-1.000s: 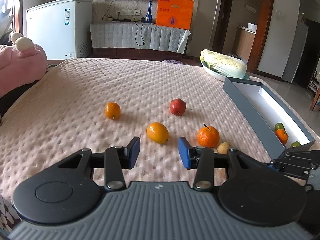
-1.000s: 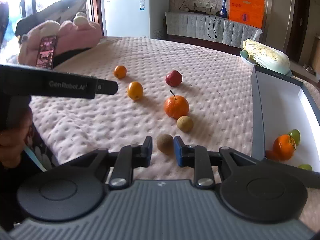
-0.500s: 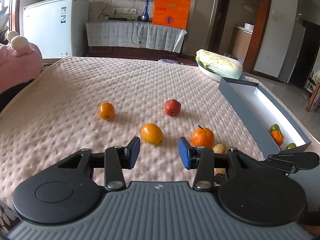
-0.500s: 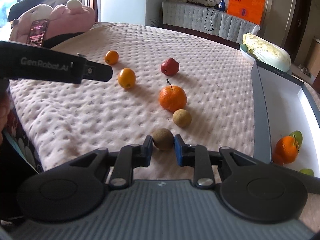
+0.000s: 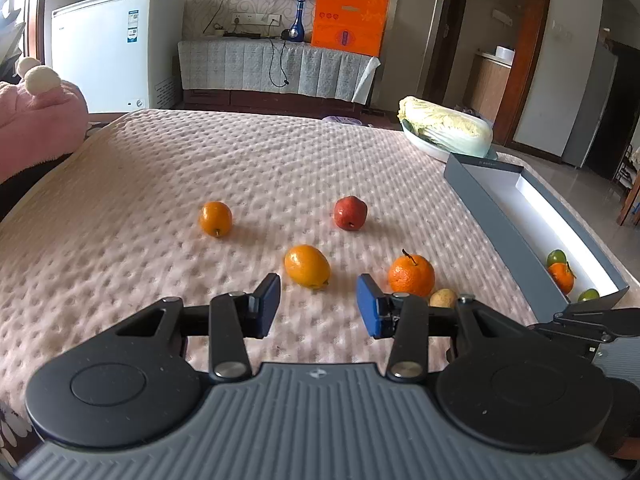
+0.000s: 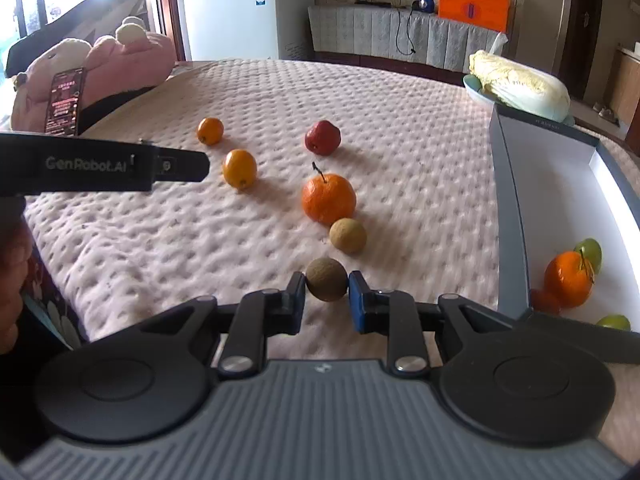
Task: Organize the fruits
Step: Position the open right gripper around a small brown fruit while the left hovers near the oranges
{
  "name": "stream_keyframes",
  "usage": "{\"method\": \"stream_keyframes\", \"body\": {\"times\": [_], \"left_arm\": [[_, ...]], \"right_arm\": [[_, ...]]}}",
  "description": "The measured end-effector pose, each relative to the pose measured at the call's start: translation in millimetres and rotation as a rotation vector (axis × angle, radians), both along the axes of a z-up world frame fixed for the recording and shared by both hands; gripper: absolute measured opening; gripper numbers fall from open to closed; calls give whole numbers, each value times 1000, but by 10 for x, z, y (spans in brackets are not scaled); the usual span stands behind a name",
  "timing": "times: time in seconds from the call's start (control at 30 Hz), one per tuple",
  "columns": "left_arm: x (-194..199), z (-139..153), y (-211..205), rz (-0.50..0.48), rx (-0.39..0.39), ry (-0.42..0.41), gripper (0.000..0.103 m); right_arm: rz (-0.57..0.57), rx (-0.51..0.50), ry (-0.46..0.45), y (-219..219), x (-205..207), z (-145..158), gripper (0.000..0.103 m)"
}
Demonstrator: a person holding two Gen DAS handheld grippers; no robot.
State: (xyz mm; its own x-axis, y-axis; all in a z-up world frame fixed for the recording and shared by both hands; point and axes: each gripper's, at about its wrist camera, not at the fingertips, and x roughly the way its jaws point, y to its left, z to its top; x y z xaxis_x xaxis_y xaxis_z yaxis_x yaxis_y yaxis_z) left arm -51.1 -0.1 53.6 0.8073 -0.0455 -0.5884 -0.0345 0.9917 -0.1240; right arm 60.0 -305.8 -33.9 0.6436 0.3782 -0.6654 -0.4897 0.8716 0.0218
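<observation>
The right tongs (image 6: 327,300) pinch a small round brown fruit (image 6: 326,279) just above the pink quilted bed (image 6: 400,128); being smooth and round, it may squirt out before reaching the grey box (image 6: 510,216). The left tongs (image 5: 318,306) stand spread, empty.

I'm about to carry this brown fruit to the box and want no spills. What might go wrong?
1. The right gripper pinches the round brown fruit only at its fingertips; it may slip out.
2. The box wall stands between; a low carry may hit it.
3. Dropping it could knock the tangerine inside.
</observation>
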Motion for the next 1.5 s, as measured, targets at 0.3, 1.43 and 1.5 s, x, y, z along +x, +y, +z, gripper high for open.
{"method": "stream_keyframes", "body": {"times": [0.3, 1.43, 1.5], "left_arm": [[33, -50, -11, 17, 12, 18, 48], [132, -64, 16, 77, 97, 19, 56], [160, -55, 63, 93, 87, 15, 61]], "right_arm": [[0, -5, 10, 0, -6, -20, 27], [-17, 30, 9, -56, 4, 20, 27], [-14, 46, 1, -63, -5, 54, 27]]}}
